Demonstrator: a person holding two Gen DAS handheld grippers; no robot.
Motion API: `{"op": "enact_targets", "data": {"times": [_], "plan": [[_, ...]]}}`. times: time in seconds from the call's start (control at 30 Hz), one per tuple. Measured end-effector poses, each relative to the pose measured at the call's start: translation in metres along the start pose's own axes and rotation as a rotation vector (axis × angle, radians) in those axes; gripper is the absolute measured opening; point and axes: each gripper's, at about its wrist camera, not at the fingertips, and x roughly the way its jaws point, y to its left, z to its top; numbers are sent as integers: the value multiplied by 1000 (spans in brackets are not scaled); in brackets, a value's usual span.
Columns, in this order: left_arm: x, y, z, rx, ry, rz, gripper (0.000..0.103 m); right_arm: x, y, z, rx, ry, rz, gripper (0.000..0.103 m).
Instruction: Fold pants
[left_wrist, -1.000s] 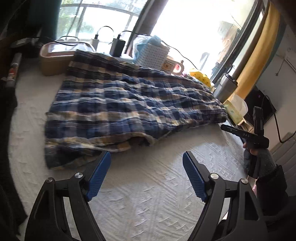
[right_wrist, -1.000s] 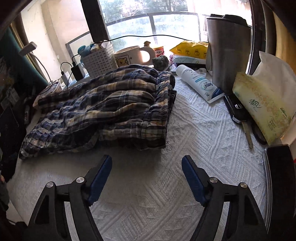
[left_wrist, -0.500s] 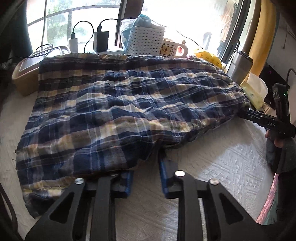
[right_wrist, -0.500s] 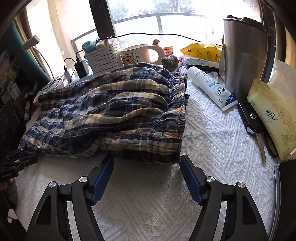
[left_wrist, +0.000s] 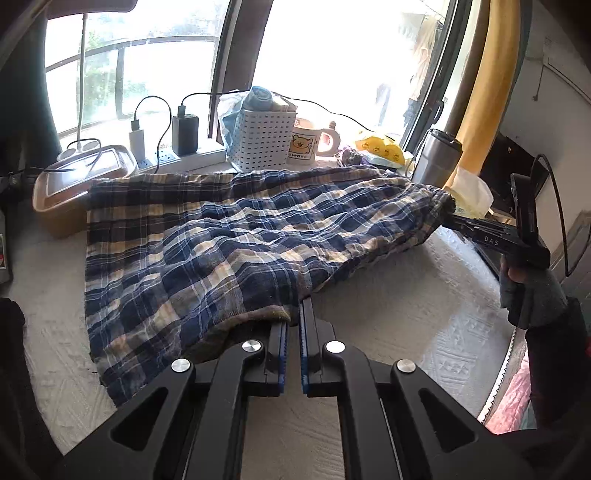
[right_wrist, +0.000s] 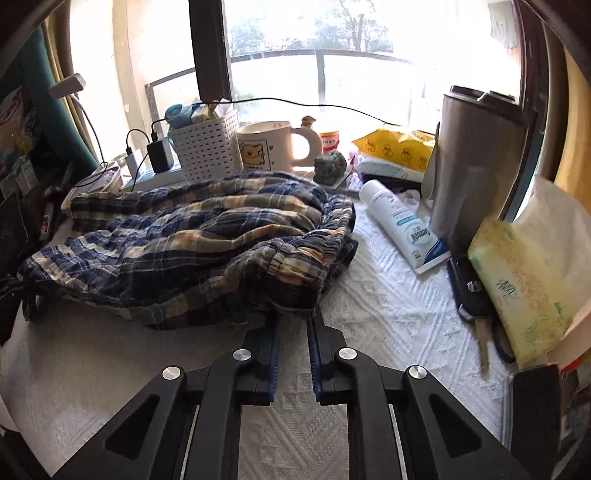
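The plaid pants (left_wrist: 207, 243), lying across the white textured cover (left_wrist: 388, 317), look light, soft and floppy, so the left gripper (left_wrist: 293, 317) clamped on the near hem and the right gripper (right_wrist: 293, 317) clamped on the near waistband corner seem sensible holds.

The right hand-held gripper (left_wrist: 448, 216), seen from the left wrist, carries "DAS" in white on its black body. The mug (left_wrist: 306, 146) with the bear reads "LOVE U". Print on the white tube (right_wrist: 402, 225) is too blurred to read.
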Motion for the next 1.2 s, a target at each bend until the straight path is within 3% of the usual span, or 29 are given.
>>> {"op": "enact_targets", "data": {"times": [0.27,0.4,0.57,0.63,0.8,0.93,0.97,1.03,1.07,1.2], "plan": [[-32,-11,-2,26,-6,-61,4,-46,3,17,-39,-80,-38,3],[-22,-10,-11,19,53,-52,4,-48,-1,11,-15,-58,-37,3],[1,6,-27,-31,102,44,6,-35,-9,-12,69,-16,-34,4],[3,15,-29,-27,98,102,9,-27,-11,-20,103,0,-22,4],[0,36,-26,-36,77,139,47,-11,-13,-29,165,25,2,4],[13,60,-30,-61,112,197,49,-8,-19,-30,206,18,7,7],[14,64,-30,-61,116,208,49,-9,-21,-30,216,16,4,16],[12,74,-31,-75,114,223,50,-12,-25,-30,228,9,-15,65],[11,79,-31,-86,113,231,49,-14,-27,-31,241,2,-11,103],[-7,92,-33,-99,100,252,50,-23,-29,-29,254,-18,8,103]]}}
